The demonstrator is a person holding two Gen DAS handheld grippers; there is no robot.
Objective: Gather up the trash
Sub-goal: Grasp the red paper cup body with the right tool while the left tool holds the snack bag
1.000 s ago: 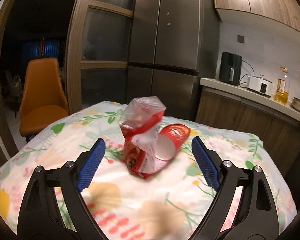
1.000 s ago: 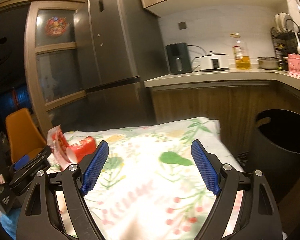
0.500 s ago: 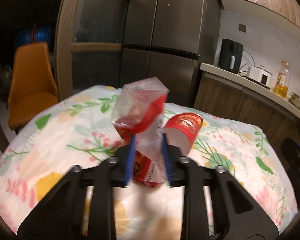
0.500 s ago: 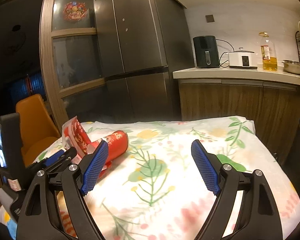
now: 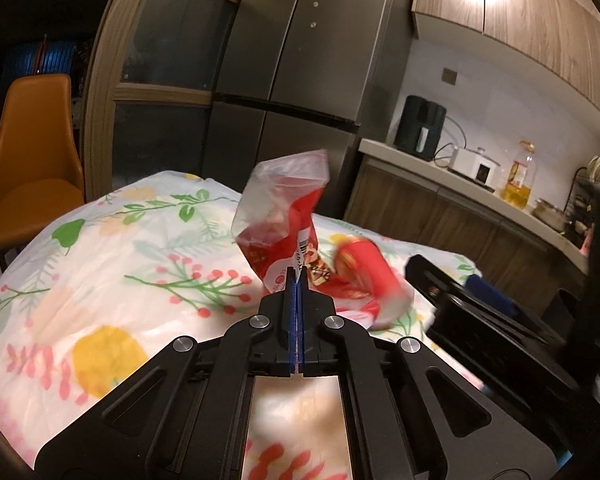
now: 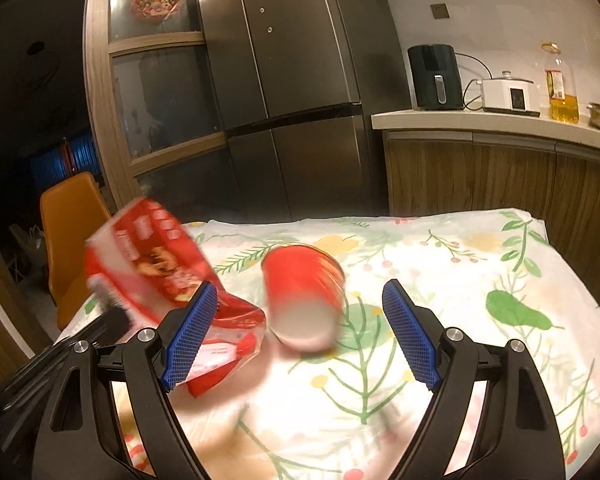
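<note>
A crumpled red and clear snack bag [image 5: 284, 216] is pinched at its lower edge by my left gripper [image 5: 296, 280], which is shut on it above the floral tablecloth [image 5: 140, 264]. The bag also shows in the right wrist view [image 6: 152, 264]. A red paper cup [image 6: 302, 296] lies on its side on the cloth, open end toward me, blurred. It also shows in the left wrist view [image 5: 370, 276]. My right gripper [image 6: 296, 344] is open, with the cup just beyond and between its blue pads.
An orange chair [image 5: 32, 152] stands left of the table. A steel fridge [image 5: 292, 80] and a wooden counter [image 6: 500, 128] with an air fryer, cooker and oil bottle lie behind. My right gripper's black body [image 5: 500, 328] shows at the right of the left wrist view.
My left gripper has shut fully on the snack bag and tilted it. My right gripper has swung left and come close to the cup, still open.
</note>
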